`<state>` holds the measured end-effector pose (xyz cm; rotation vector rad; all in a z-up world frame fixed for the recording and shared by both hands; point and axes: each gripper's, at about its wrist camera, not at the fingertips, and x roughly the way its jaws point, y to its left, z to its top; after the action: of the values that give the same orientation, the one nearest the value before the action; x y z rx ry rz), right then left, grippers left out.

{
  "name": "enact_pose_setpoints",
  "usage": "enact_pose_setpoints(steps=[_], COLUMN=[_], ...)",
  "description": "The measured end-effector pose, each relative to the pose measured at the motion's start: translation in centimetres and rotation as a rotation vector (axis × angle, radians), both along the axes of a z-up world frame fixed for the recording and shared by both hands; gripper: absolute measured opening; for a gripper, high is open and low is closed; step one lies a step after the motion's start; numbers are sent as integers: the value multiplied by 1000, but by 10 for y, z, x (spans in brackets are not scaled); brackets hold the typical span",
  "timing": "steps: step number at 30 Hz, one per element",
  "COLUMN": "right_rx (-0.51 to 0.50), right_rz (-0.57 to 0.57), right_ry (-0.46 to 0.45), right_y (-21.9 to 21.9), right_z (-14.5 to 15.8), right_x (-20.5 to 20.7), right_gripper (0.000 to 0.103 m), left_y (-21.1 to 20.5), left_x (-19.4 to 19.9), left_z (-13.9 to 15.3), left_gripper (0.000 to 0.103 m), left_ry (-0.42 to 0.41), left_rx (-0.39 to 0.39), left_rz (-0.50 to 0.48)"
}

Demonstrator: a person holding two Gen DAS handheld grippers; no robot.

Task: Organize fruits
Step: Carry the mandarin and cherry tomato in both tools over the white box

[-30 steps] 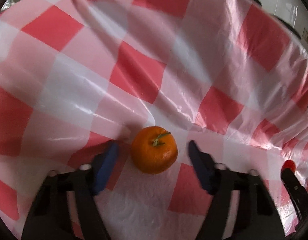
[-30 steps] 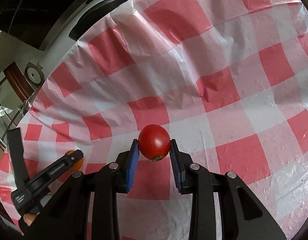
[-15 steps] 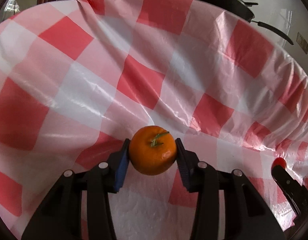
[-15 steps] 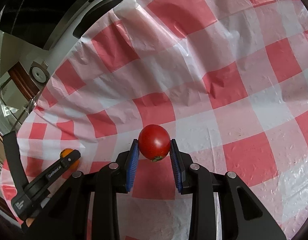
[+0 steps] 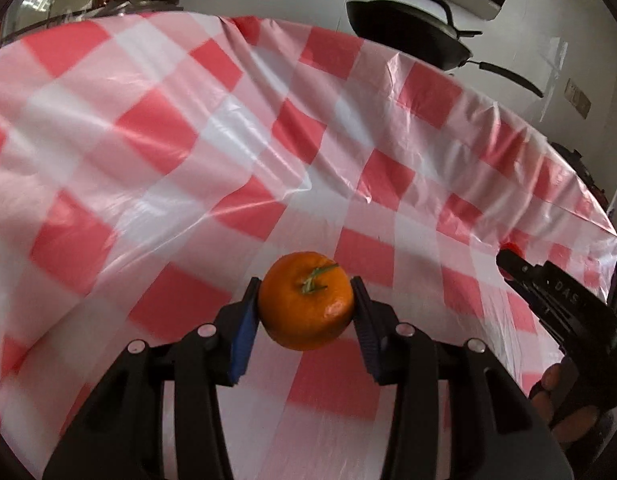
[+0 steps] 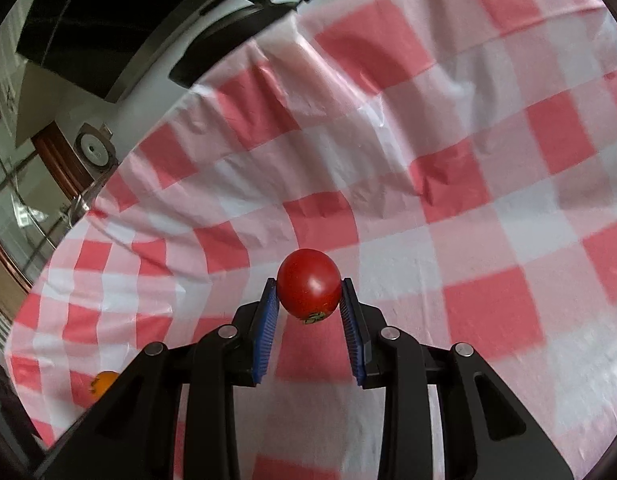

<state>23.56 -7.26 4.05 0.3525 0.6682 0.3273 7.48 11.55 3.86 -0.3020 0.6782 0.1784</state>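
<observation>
The left gripper (image 5: 306, 306) clamps the orange (image 5: 306, 306); the right gripper (image 6: 308, 302) clamps the tomato (image 6: 308, 284). Only the left view shows the frying pan (image 5: 404, 34) fully; the right view cuts off the orange's edge.

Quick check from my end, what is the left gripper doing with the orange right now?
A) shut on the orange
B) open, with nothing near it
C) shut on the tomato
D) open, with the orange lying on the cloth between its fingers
A: in the left wrist view the left gripper has both blue pads pressed against the sides of the orange; the tomato sits in the right gripper.
</observation>
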Motion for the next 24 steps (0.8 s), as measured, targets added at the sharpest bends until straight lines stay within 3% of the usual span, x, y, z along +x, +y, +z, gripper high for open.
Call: enact_pose_setpoints(steps=[7,16,24], right_rx=[-184,-366,-416], right_rz=[125,245,289], right_ry=[-9,32,25], right_y=[37,65,68], right_z=[7,4,5], right_x=[-85,-182,-219], right_gripper=[31,31,31], left_y=[-2,12,10], left_x=[-48,-138,-190], left_z=[12,13,10], left_gripper=[44,44,44], left_ry=[-64,-61,-30], left_rx=[14,-7,72], left_rz=[3,10,-21])
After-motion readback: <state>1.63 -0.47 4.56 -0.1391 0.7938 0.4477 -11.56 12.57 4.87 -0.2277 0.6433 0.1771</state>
